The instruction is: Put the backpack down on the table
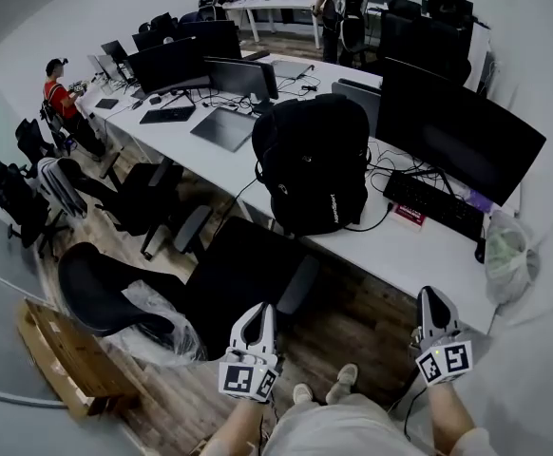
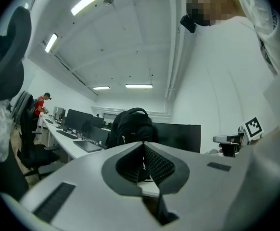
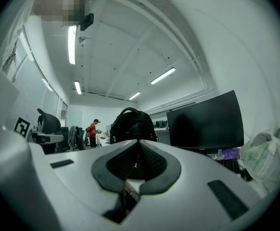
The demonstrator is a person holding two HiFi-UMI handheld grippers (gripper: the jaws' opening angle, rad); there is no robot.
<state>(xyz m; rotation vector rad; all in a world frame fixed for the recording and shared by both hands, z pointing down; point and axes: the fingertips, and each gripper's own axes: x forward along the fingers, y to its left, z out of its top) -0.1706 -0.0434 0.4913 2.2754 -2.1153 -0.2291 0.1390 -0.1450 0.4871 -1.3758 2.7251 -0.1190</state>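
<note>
A black backpack (image 1: 314, 164) stands upright on the white table (image 1: 419, 255), its top handle up. It shows straight ahead in the left gripper view (image 2: 130, 126) and the right gripper view (image 3: 130, 124). Both grippers are held back from the table, over the floor, and touch nothing. My left gripper (image 1: 260, 309) (image 2: 143, 144) is shut and empty, and points at the backpack. My right gripper (image 1: 433, 294) (image 3: 139, 142) is also shut with nothing between its pads, in front of the table's near end.
A large monitor (image 1: 457, 126), a keyboard (image 1: 433, 205) and a plastic bag (image 1: 507, 250) lie right of the backpack. A black office chair (image 1: 229, 278) stands before the table, a cardboard box (image 1: 63, 359) at left. A person in red (image 1: 60, 98) sits far left.
</note>
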